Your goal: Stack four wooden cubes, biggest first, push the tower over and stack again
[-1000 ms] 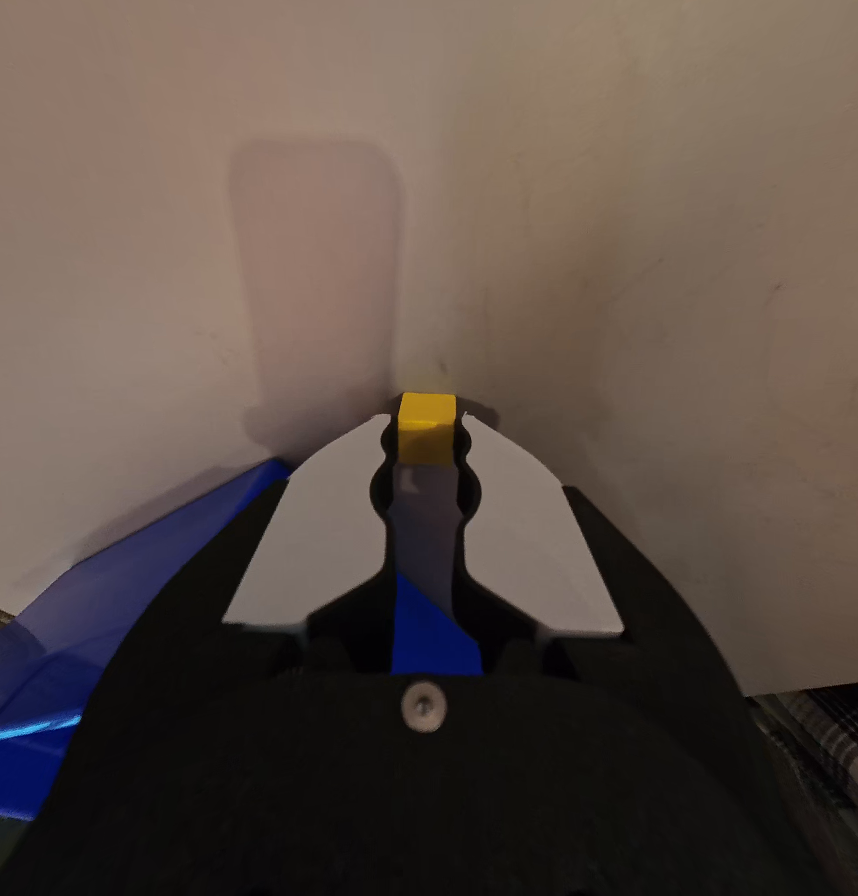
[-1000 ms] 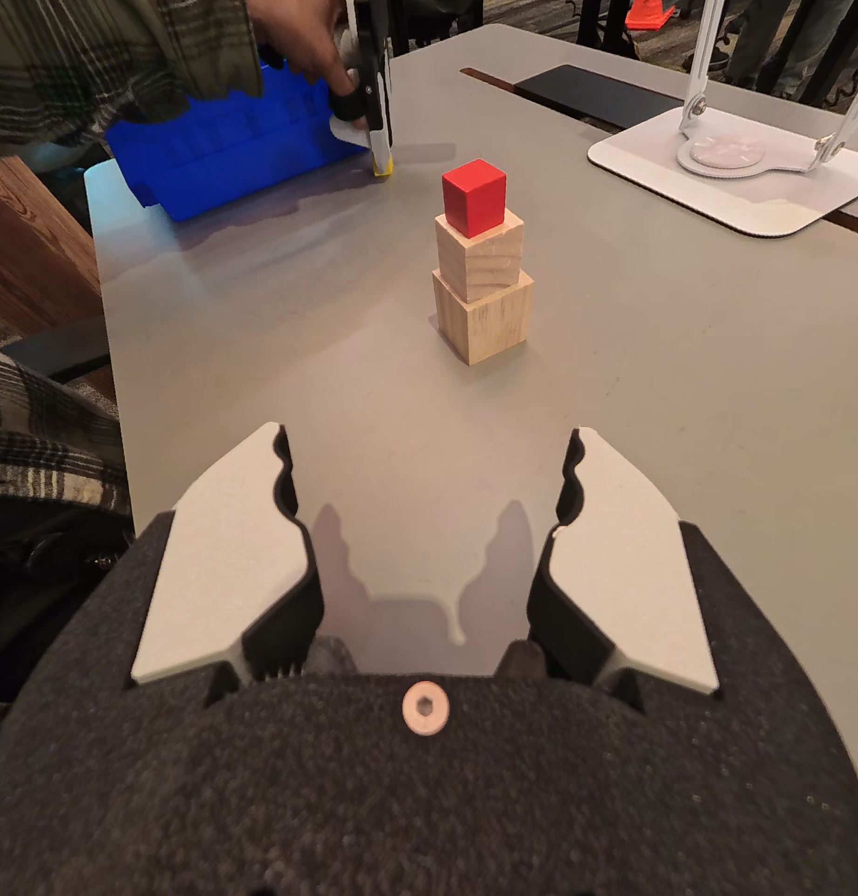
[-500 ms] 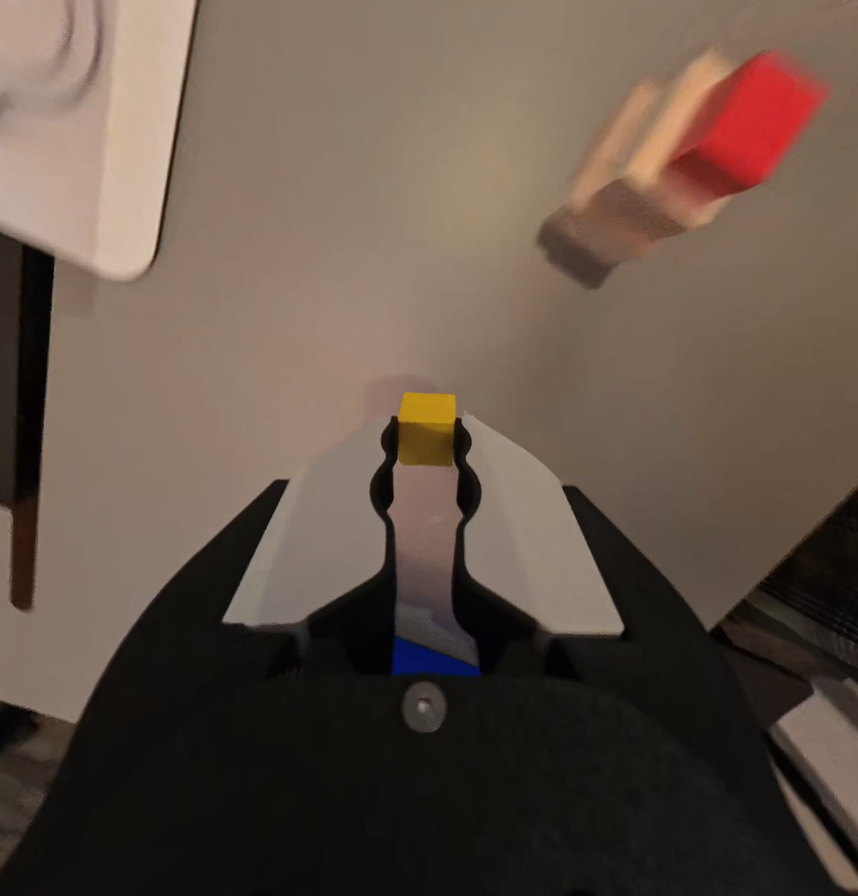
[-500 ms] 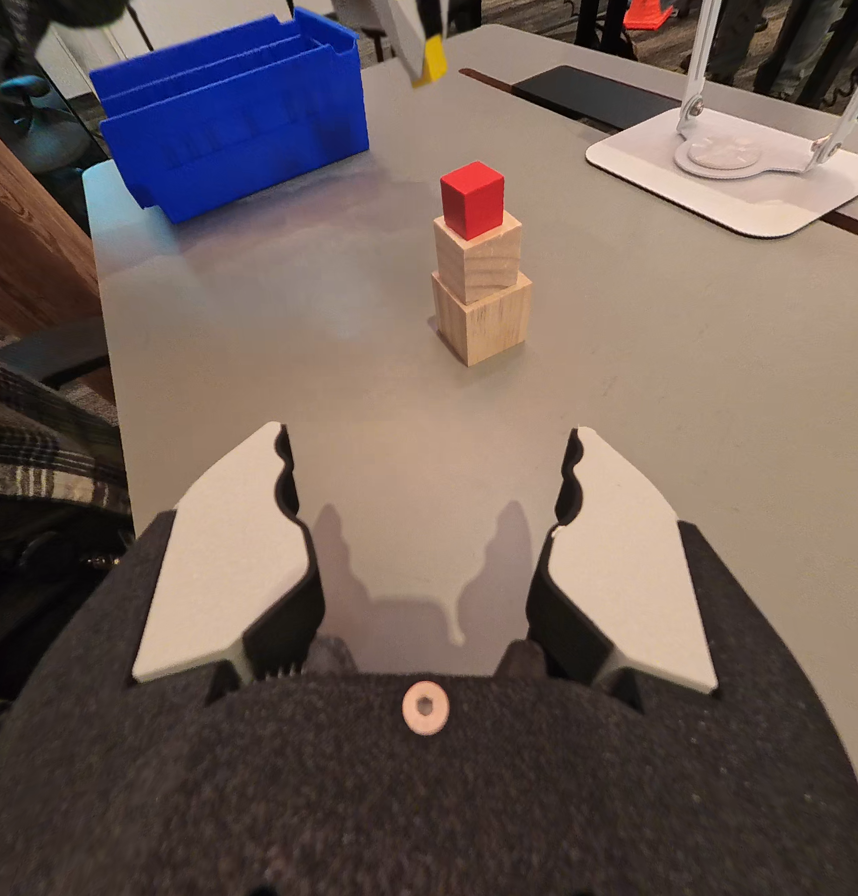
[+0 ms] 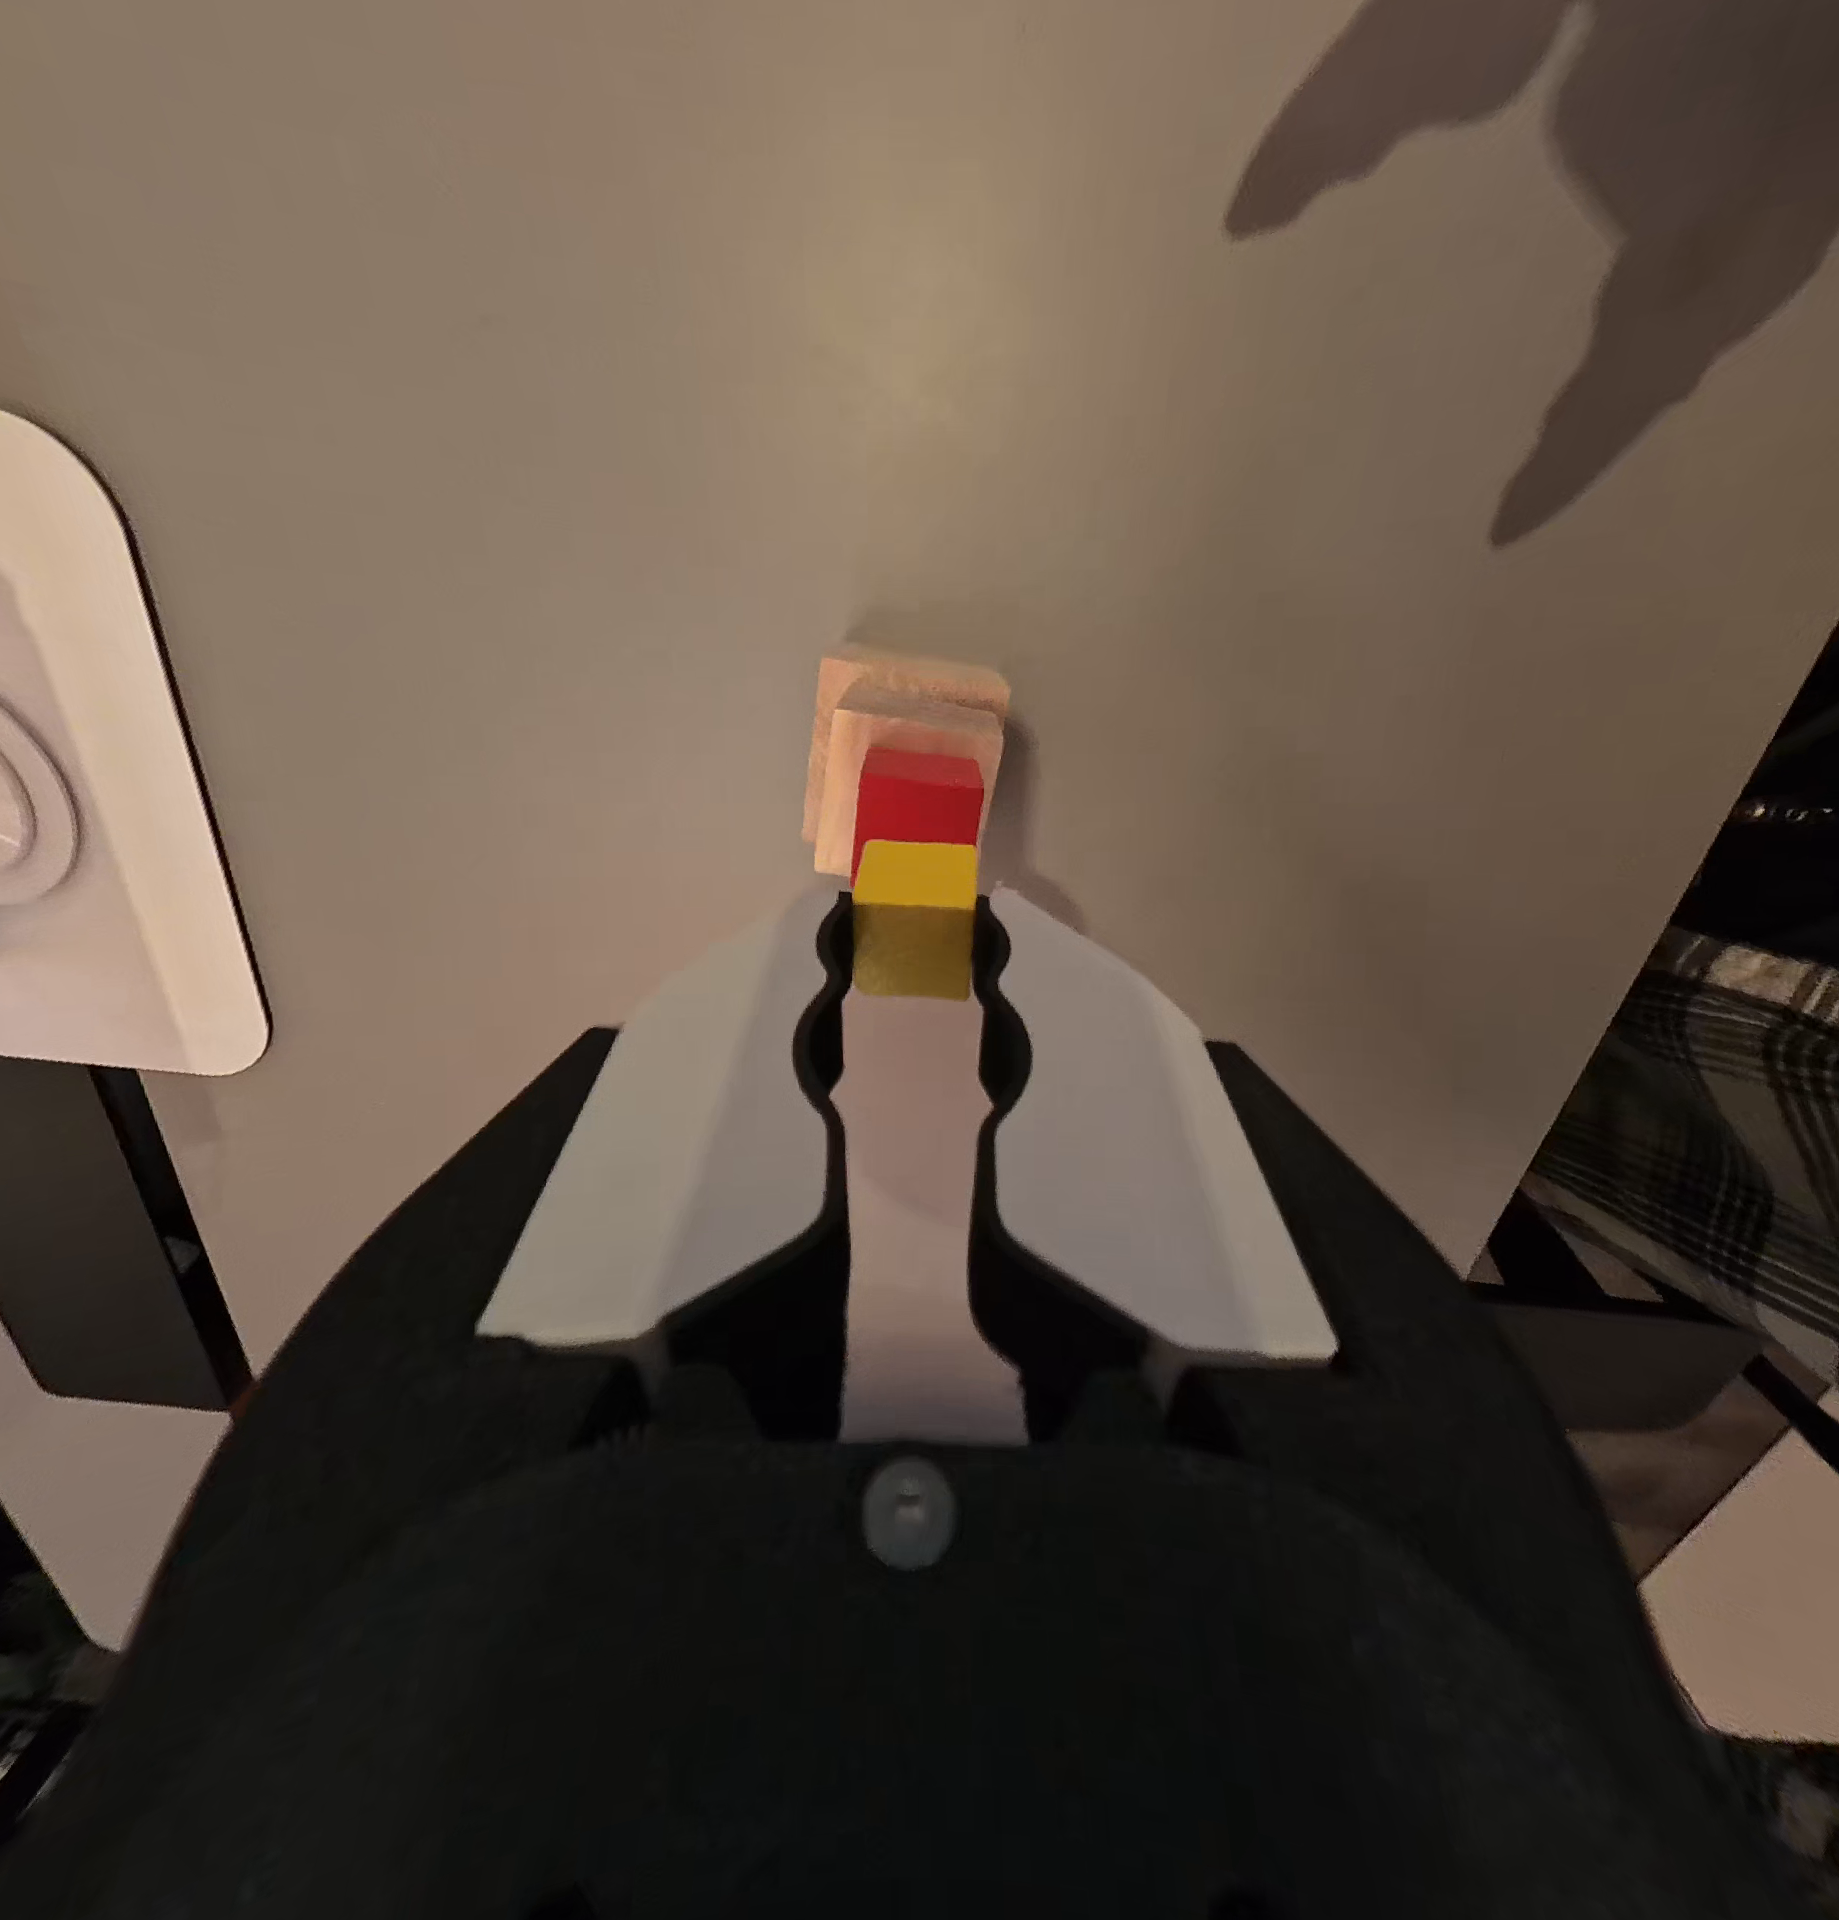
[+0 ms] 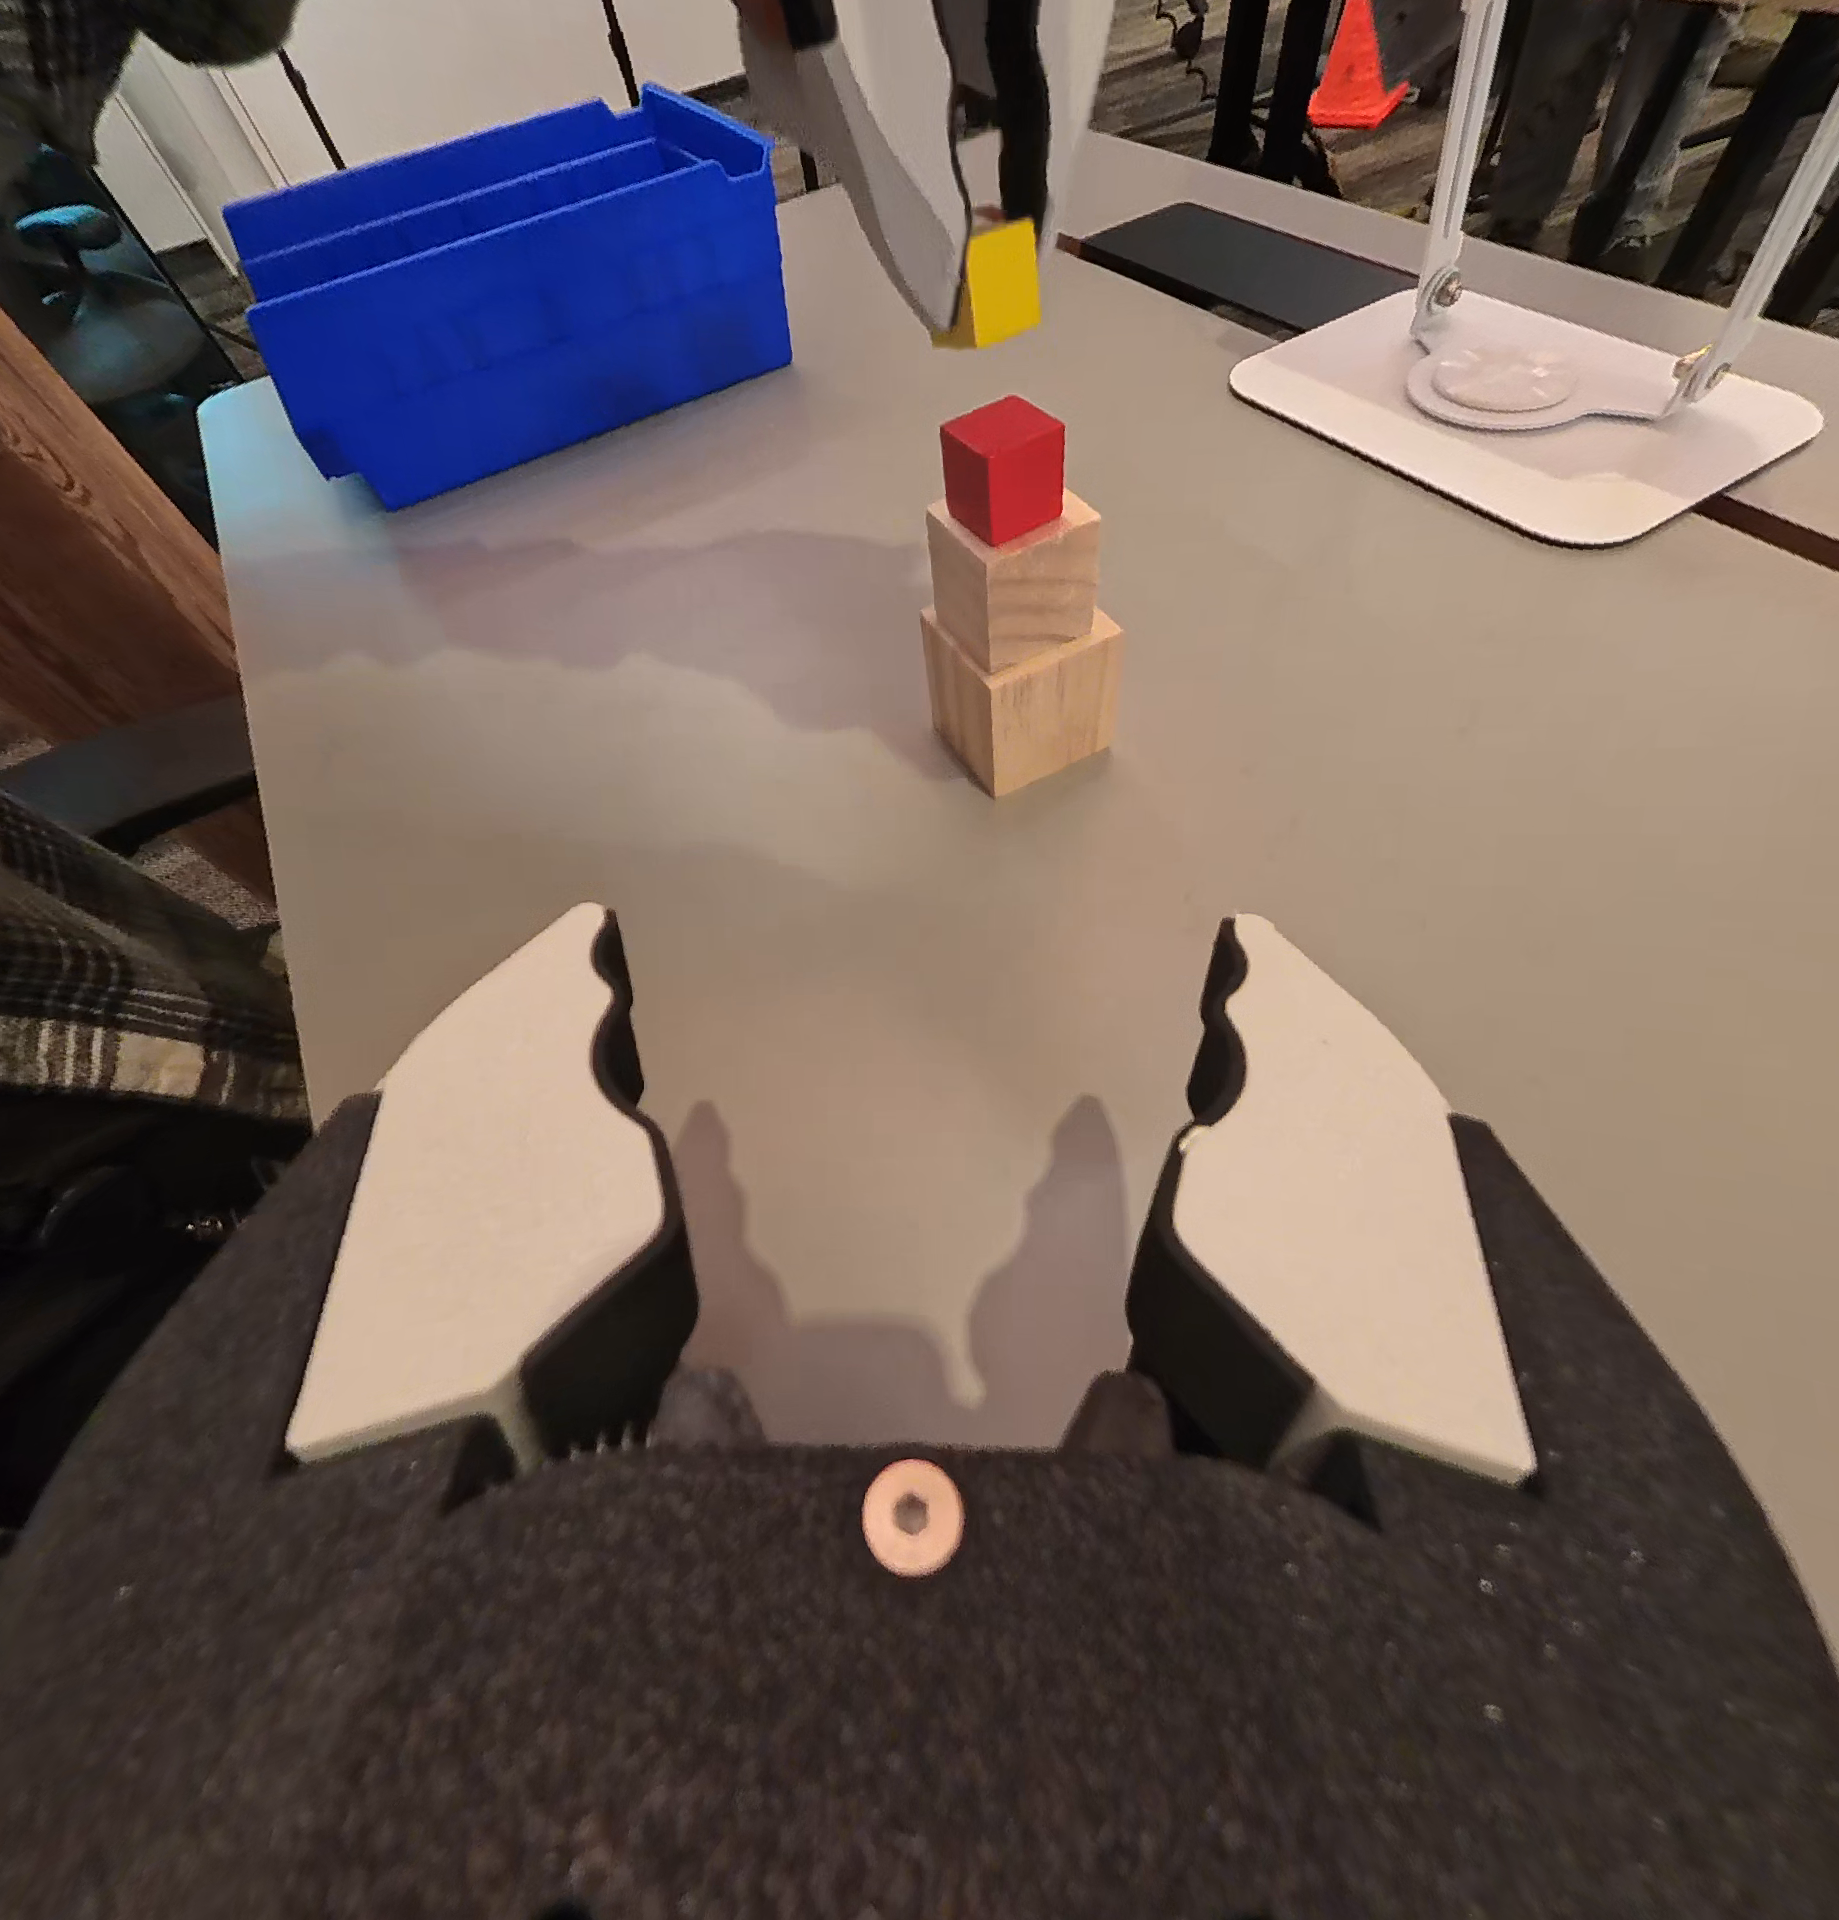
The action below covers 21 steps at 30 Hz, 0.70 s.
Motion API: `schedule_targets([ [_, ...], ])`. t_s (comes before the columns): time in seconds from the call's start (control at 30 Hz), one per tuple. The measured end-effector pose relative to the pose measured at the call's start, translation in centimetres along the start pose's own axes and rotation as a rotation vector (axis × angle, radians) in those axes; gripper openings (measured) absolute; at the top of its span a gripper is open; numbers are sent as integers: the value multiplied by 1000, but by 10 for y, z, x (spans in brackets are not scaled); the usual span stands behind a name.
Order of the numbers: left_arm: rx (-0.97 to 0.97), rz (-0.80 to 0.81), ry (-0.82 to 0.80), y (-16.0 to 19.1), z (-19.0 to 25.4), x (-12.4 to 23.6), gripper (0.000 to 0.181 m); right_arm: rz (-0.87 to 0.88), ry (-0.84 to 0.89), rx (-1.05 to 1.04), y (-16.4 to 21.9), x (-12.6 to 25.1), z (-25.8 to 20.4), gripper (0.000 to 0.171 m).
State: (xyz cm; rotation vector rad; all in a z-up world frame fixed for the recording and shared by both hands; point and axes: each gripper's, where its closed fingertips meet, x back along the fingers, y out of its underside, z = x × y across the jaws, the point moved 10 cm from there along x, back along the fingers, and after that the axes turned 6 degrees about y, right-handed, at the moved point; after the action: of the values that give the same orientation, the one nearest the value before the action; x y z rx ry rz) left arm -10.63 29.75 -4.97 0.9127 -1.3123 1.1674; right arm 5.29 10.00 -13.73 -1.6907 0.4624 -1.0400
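Note:
A tower of three cubes stands on the grey table (image 6: 1414, 831): a large plain wooden cube (image 6: 1024, 701) at the bottom, a smaller plain wooden cube (image 6: 1014, 582) on it, a red cube (image 6: 1001, 470) on top. My left gripper (image 5: 913, 920) is shut on a small yellow cube (image 5: 913, 914) and holds it in the air just above the red cube (image 5: 920, 805), pointing down. It also shows in the right wrist view (image 6: 982, 275) with the yellow cube (image 6: 998, 283) above the tower. My right gripper (image 6: 915, 997) is open and empty, low over the table in front of the tower.
A blue plastic bin (image 6: 520, 301) stands at the far left of the table. A white stand base (image 6: 1528, 416) lies at the far right, with a black flat pad (image 6: 1237, 255) behind it. A plaid sleeve (image 6: 94, 997) is at the left edge. About 15 centimetres separates my left fingertips from my right.
My left gripper has carried the yellow cube from beside the blue bin up and across to above the tower. My right gripper has stayed still and open.

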Motion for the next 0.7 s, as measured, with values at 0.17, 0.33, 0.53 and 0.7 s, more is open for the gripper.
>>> schedule_targets([
  [0.17, -11, -27, 1, -5, -1, -8, 22, 1, -1, 6, -1, 1, -1, 104],
  [0.33, -22, -57, 3, -6, -2, -12, 21, 7, 3, 9, -2, 3, -1, 104],
  [0.53, -28, -73, 8, -8, -3, -15, 22, 2, 3, 13, -2, 3, -2, 104],
  [0.7, -51, -89, 16, -9, -2, -17, 21, 7, 3, 12, -3, 4, -2, 104],
])
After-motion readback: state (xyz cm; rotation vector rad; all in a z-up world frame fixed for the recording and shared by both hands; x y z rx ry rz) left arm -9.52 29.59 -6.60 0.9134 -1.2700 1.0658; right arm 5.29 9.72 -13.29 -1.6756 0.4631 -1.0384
